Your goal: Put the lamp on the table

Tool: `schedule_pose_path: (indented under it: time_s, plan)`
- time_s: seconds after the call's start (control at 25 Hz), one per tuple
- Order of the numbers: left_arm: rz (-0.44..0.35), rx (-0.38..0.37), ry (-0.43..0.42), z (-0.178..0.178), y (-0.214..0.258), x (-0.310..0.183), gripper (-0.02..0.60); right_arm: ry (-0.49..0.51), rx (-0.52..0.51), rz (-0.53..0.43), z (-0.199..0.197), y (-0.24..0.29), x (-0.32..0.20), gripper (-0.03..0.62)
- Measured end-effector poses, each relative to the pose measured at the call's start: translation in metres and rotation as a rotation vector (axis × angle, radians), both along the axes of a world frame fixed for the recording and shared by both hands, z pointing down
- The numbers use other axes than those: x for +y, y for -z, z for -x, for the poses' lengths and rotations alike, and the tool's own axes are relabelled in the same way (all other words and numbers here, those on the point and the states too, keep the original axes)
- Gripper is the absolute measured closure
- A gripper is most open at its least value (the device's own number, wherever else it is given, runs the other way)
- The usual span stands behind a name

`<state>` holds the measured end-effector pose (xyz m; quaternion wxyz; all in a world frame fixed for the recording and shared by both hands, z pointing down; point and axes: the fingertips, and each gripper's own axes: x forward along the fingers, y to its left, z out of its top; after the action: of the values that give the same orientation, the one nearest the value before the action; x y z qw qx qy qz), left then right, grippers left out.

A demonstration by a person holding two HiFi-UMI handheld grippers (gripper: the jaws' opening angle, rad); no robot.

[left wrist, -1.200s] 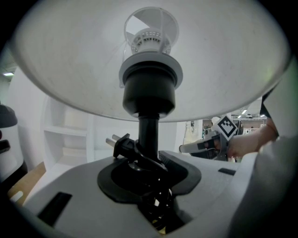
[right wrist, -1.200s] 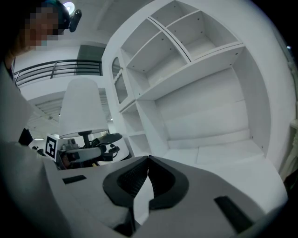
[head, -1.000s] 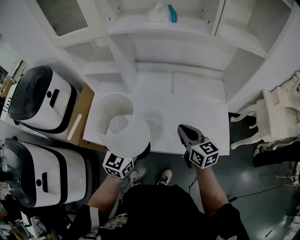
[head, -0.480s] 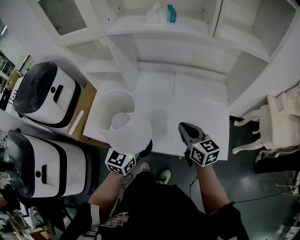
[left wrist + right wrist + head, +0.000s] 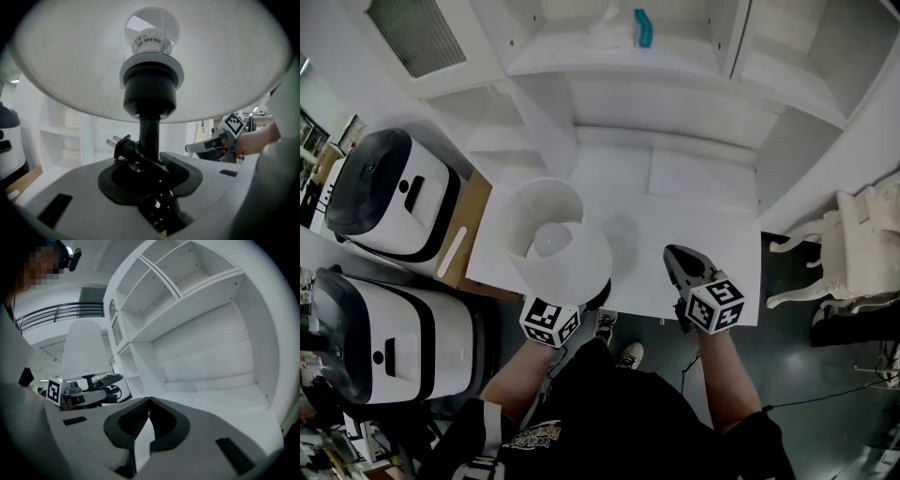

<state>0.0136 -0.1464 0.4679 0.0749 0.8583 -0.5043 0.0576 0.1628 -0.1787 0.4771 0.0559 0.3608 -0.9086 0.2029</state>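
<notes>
The lamp has a white shade (image 5: 558, 239) on a black stem (image 5: 150, 131). Its cord is wound round the stem, with the plug (image 5: 123, 146) sticking out to the left. My left gripper (image 5: 150, 161) is shut on the stem below the shade, and it holds the lamp upright over the front left of the white table (image 5: 675, 216). In the head view the shade hides most of the left gripper (image 5: 586, 302) and the lamp's foot. My right gripper (image 5: 686, 270) hovers at the table's front edge, jaws shut on nothing (image 5: 149, 401).
Two white-and-black appliances (image 5: 389, 192) (image 5: 384, 342) stand left of the table. White shelving (image 5: 675, 84) rises behind it, with a teal object (image 5: 645, 26) on an upper shelf. A white ornate chair (image 5: 862, 244) stands at the right.
The lamp and my left gripper have shifted a little to the right and further over the table. The right gripper has edged the same way.
</notes>
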Motion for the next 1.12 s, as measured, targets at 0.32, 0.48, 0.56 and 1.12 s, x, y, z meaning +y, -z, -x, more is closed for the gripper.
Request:
schedule_pose_path:
  time_s: [0.32,0.48,0.56,1.12]
  plan:
    - [0.001,-0.014,-0.040,0.001,-0.006,-0.042,0.442,-0.058,0.016,0.016,-0.006,-0.005,-0.032,0.568]
    - [0.010,-0.002,-0.048,0.006,-0.011,-0.063,0.442,-0.073,0.025,0.021,-0.004,-0.006,-0.047,0.568]
    - [0.009,0.000,-0.054,0.008,-0.013,-0.074,0.442,-0.082,0.026,0.022,-0.002,-0.006,-0.056,0.568]
    - [-0.006,-0.016,-0.105,0.020,-0.038,-0.151,0.442,-0.110,0.045,0.034,0.027,-0.027,-0.116,0.568]
